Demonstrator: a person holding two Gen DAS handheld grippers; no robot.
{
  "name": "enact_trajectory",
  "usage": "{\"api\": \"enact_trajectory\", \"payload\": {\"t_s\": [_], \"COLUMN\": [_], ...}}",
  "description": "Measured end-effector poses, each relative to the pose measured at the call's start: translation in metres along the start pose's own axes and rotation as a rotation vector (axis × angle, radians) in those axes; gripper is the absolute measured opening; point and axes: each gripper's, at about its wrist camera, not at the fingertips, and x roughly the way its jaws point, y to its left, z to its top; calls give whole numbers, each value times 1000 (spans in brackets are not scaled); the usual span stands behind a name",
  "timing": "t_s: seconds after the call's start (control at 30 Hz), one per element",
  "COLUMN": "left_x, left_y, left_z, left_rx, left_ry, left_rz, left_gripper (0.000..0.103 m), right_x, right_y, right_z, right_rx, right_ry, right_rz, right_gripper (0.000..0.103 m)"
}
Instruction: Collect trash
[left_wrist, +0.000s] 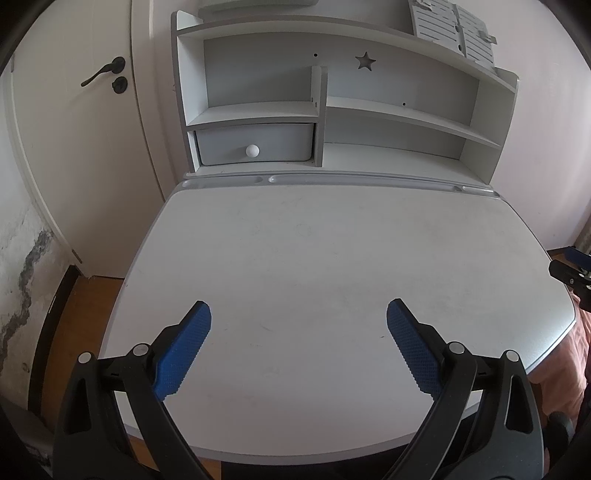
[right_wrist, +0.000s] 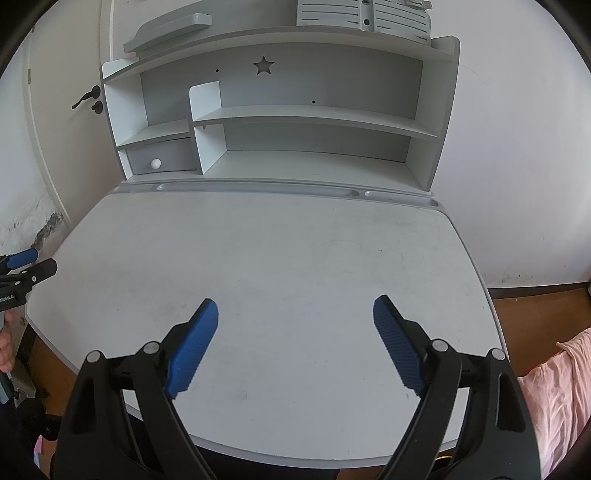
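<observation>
A white desk (left_wrist: 314, 258) fills both wrist views, and no trash shows on its top. My left gripper (left_wrist: 298, 314) hovers over the near part of the desk, open, with nothing between its blue pads. My right gripper (right_wrist: 295, 308) hangs over the same desk (right_wrist: 277, 266), also open and holding nothing. The right gripper's tip (left_wrist: 569, 271) pokes in at the right edge of the left wrist view. The left gripper's tip (right_wrist: 27, 266) shows at the left edge of the right wrist view, beside a hand (right_wrist: 5, 347).
A white shelf unit (left_wrist: 332, 110) stands at the back of the desk, with a small drawer (left_wrist: 255, 146) that has a round knob. A door (left_wrist: 74, 147) with a black handle is at the left. Pink cloth (right_wrist: 554, 387) lies at the right, over a wooden floor (right_wrist: 535, 314).
</observation>
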Motion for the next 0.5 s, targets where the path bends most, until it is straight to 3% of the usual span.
{"api": "enact_trajectory", "payload": {"t_s": [0.5], "left_x": [-1], "left_y": [-2], "left_z": [0], "left_rx": [1], "left_ry": [3], "left_rz": [2], "left_gripper": [93], "right_x": [-1], "right_y": [-1], "right_z": [-1], "right_rx": [-4], "right_ry": [3], "right_rz": [2], "right_gripper": [83]}}
